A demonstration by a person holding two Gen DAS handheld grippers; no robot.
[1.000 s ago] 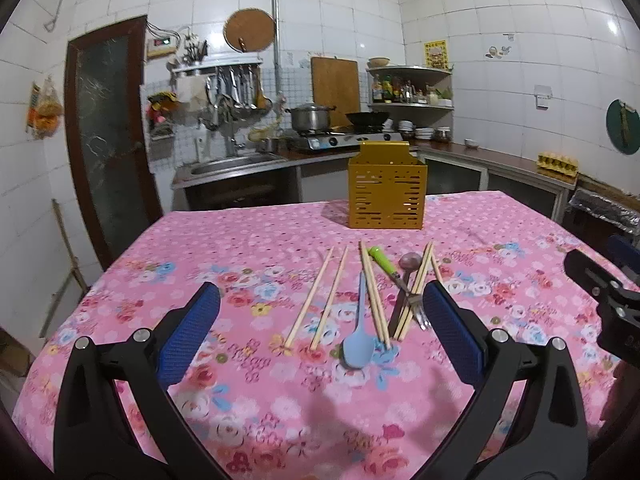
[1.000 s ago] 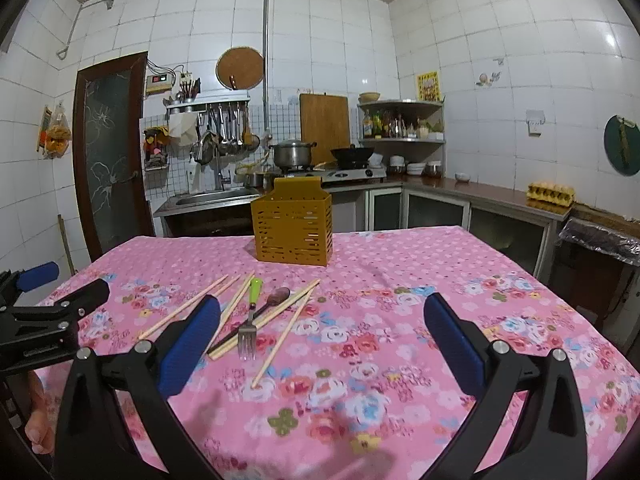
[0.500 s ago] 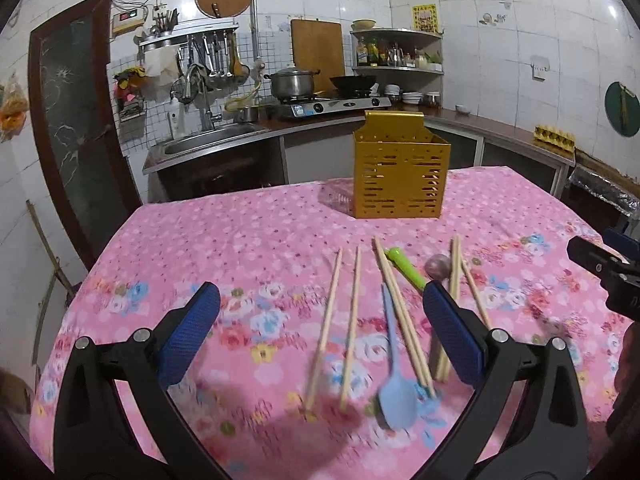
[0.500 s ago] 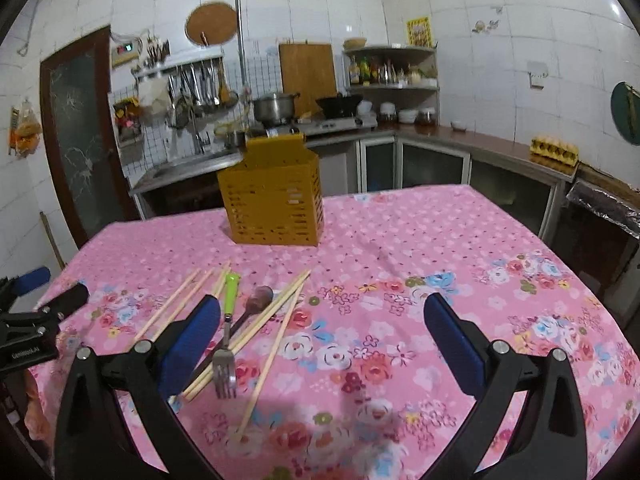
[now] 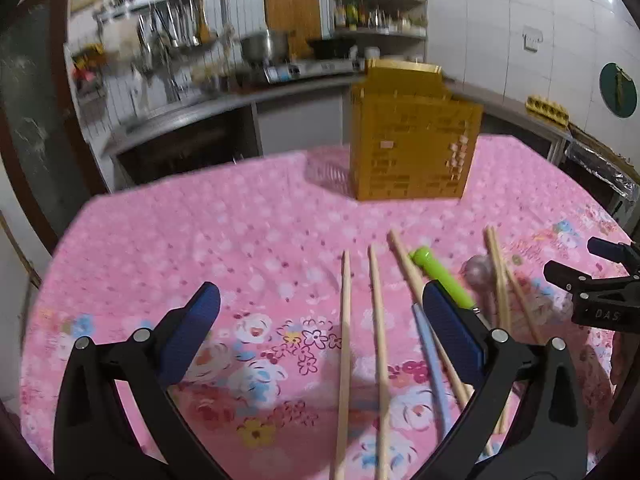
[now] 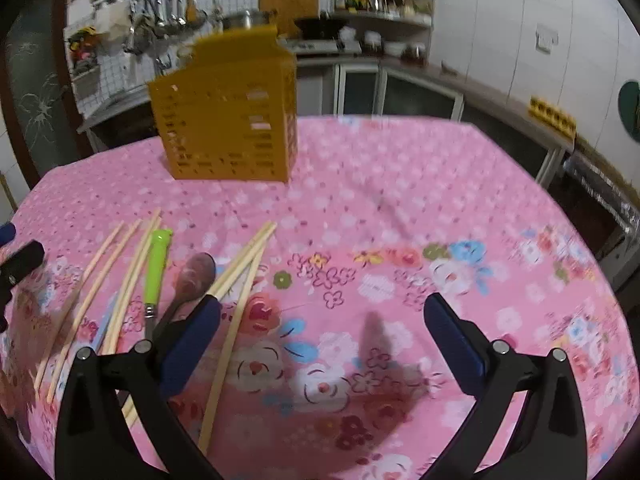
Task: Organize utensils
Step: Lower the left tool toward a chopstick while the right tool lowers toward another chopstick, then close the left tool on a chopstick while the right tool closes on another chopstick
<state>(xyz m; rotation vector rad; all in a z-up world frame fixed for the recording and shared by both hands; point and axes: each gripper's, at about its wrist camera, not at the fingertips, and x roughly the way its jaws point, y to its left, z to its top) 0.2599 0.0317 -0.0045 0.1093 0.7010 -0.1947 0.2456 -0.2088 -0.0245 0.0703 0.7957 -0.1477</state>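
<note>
Several wooden chopsticks (image 5: 344, 344) lie on the pink floral tablecloth (image 5: 224, 248), together with a blue spoon (image 5: 430, 364), a green-handled fork (image 5: 442, 276) and a dark metal spoon (image 5: 476, 270). A yellow slotted utensil holder (image 5: 412, 140) stands upright at the far side. My left gripper (image 5: 320, 328) hangs open low over the two leftmost chopsticks. In the right wrist view the chopsticks (image 6: 236, 280), fork (image 6: 156, 264) and spoon (image 6: 192, 276) lie left of my open right gripper (image 6: 320, 336), which holds nothing. The holder (image 6: 228, 116) stands behind them.
Behind the table runs a kitchen counter (image 5: 208, 108) with sink, stove and pots. Shelves (image 6: 384, 16) and tiled walls stand beyond. A dark door (image 5: 28, 120) is at the left. The table's right half (image 6: 440, 208) shows only cloth.
Both grippers have moved forward and lower toward the table. The utensils and holder now look bigger and closer. Nothing has been taken hold of.
</note>
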